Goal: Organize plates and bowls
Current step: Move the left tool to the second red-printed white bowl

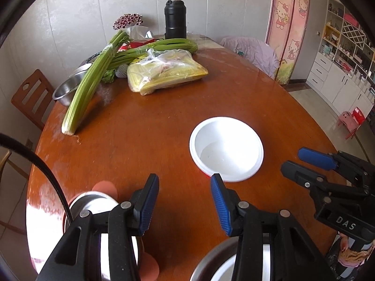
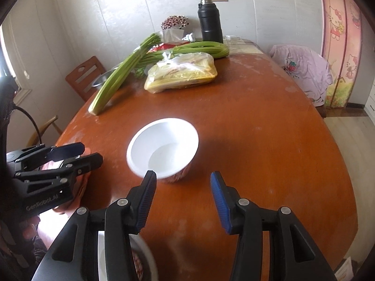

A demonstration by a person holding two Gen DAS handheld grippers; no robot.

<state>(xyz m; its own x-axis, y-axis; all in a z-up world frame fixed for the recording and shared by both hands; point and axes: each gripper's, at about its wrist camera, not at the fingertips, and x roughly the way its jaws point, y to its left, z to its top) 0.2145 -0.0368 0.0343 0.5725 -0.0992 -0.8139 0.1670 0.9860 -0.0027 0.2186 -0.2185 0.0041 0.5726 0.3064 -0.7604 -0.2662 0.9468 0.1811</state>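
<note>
A white bowl (image 1: 226,148) with a red patterned outside stands on the round wooden table (image 1: 164,117); it also shows in the right wrist view (image 2: 163,148). My left gripper (image 1: 184,201) is open and empty, just short of the bowl's near left rim. Under it lie a pink-rimmed dish (image 1: 93,207) and a steel bowl (image 1: 216,260). My right gripper (image 2: 182,196) is open and empty, just before the bowl's near right side. Another patterned bowl (image 2: 143,262) sits below its left finger. Each gripper shows in the other's view: the right gripper (image 1: 302,161), the left gripper (image 2: 89,154).
At the table's far end lie celery stalks (image 1: 93,79), a bagged yellow packet (image 1: 166,72), a steel bowl (image 1: 68,89), a black flask (image 1: 175,16) and a tissue box (image 1: 136,31). A wooden chair (image 1: 30,96) stands left, a cloth-draped chair (image 1: 255,51) right.
</note>
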